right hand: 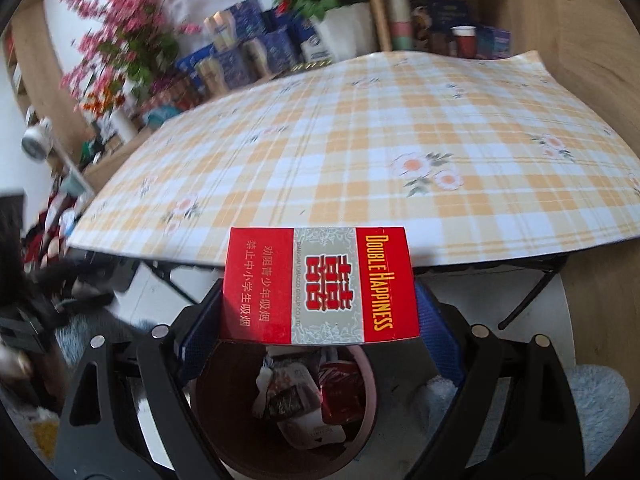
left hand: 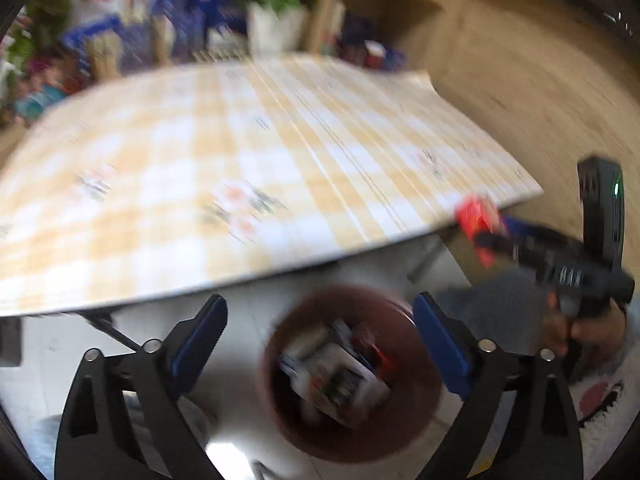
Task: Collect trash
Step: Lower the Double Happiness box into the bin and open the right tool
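The left wrist view is motion-blurred: the wrappers in the brown bin cannot be identified. In the right wrist view, the red cigarette pack hides the bin's far rim.

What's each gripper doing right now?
Left gripper: open, empty, above the trash bin.
Right gripper: shut on the red cigarette pack.

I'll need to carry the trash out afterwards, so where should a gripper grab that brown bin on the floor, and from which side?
Pinch the brown bin's wall at the rim, coming straight down, one finger inside and one outside. It's round, upright and open-topped, looks too wide for the jaws, and the trash sits below the rim, leaving it free. Use the open left gripper.
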